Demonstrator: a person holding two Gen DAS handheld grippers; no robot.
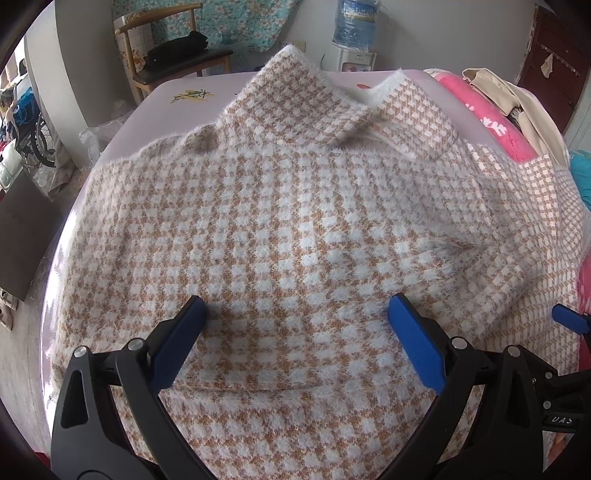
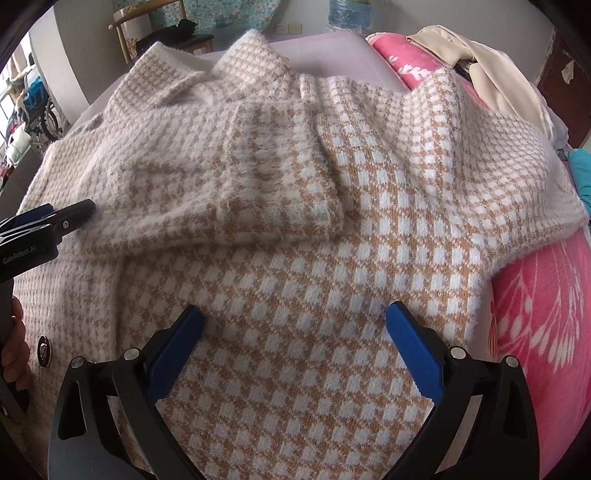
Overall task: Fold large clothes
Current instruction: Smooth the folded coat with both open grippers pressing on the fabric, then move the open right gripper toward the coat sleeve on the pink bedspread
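A large fuzzy tan-and-white houndstooth coat [image 1: 288, 221] lies spread on the pale table, collar [image 1: 295, 92] at the far end. My left gripper [image 1: 295, 310] is open just above the coat's body, holding nothing. My right gripper [image 2: 293, 317] is open above the coat [image 2: 332, 258] on its right side, empty. A sleeve [image 2: 240, 184] lies folded across the chest. A dark button [image 2: 45, 350] shows at the lower left. The left gripper shows at the left edge of the right wrist view [image 2: 51, 218]; the right gripper's blue fingertip [image 1: 569, 319] shows at the right edge of the left wrist view.
A pink patterned blanket [image 2: 535, 314] and beige clothes [image 2: 480, 59] lie to the right of the coat. A wooden chair [image 1: 177, 59] with dark items and a water dispenser [image 1: 354, 33] stand beyond the table [image 1: 173, 88]. The floor drops off at the left.
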